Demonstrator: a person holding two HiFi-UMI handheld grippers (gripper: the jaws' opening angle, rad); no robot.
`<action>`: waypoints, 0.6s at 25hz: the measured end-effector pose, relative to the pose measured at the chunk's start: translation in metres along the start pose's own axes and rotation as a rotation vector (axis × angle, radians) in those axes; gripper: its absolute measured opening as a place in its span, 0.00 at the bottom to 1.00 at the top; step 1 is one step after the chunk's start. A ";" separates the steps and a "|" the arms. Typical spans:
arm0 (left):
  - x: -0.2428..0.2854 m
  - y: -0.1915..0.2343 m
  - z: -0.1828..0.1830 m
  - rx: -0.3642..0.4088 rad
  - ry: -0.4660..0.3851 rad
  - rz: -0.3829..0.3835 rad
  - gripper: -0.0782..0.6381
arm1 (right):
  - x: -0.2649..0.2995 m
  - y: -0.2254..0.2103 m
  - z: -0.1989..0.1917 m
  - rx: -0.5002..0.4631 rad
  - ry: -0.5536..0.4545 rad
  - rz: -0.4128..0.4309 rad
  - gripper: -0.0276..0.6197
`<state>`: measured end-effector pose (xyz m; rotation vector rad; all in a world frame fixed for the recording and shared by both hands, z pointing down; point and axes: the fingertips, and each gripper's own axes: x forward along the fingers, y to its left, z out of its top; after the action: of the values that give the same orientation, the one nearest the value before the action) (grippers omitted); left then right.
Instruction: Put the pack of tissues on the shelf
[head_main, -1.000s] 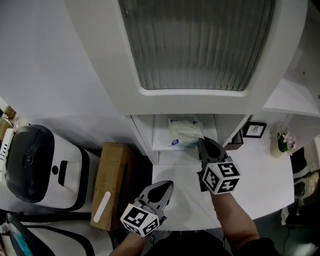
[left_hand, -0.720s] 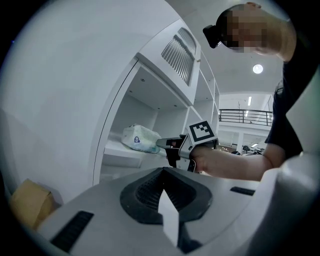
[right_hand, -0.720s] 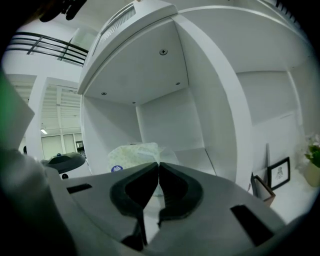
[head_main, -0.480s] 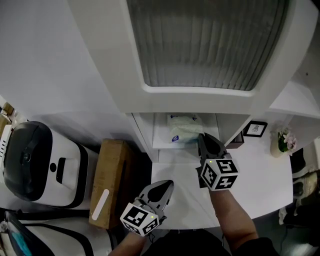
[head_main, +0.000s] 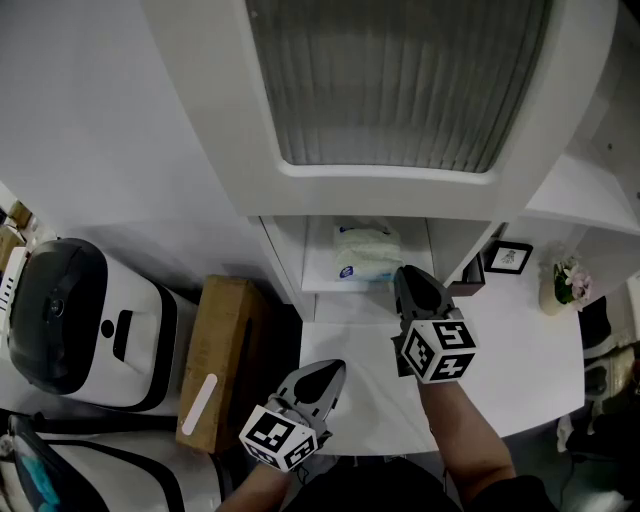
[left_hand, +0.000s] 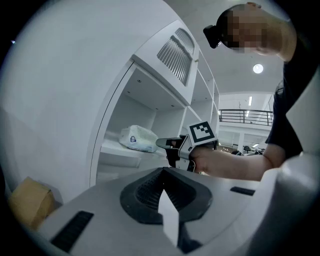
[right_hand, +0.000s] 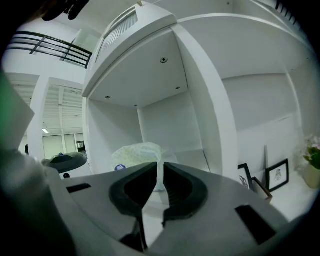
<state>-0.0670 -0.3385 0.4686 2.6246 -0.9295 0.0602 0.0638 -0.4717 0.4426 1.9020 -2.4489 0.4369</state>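
White-wrapped pack of tissues (head_main: 367, 255) lies on the shelf (head_main: 318, 272) inside the open cabinet bay. It carries a small round blue label (head_main: 347, 270) whose print is too small to read. The right hand-held gripper (head_main: 405, 282) points at the pack's near edge, its jaws a thin slit apart with nothing between them. The left hand-held gripper (head_main: 325, 378) hangs lower over the surface (head_main: 520, 370), jaws together and empty.
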 end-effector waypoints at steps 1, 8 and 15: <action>0.000 -0.003 0.000 0.002 0.000 0.001 0.11 | -0.003 -0.001 0.001 -0.001 -0.004 0.000 0.07; -0.001 -0.027 0.001 0.019 -0.012 0.006 0.11 | -0.023 0.010 0.016 -0.040 -0.030 0.063 0.07; -0.007 -0.057 -0.001 0.038 -0.021 0.018 0.11 | -0.060 0.020 0.005 -0.044 -0.001 0.137 0.06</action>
<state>-0.0373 -0.2927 0.4503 2.6570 -0.9680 0.0561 0.0614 -0.4111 0.4230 1.7261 -2.5763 0.3818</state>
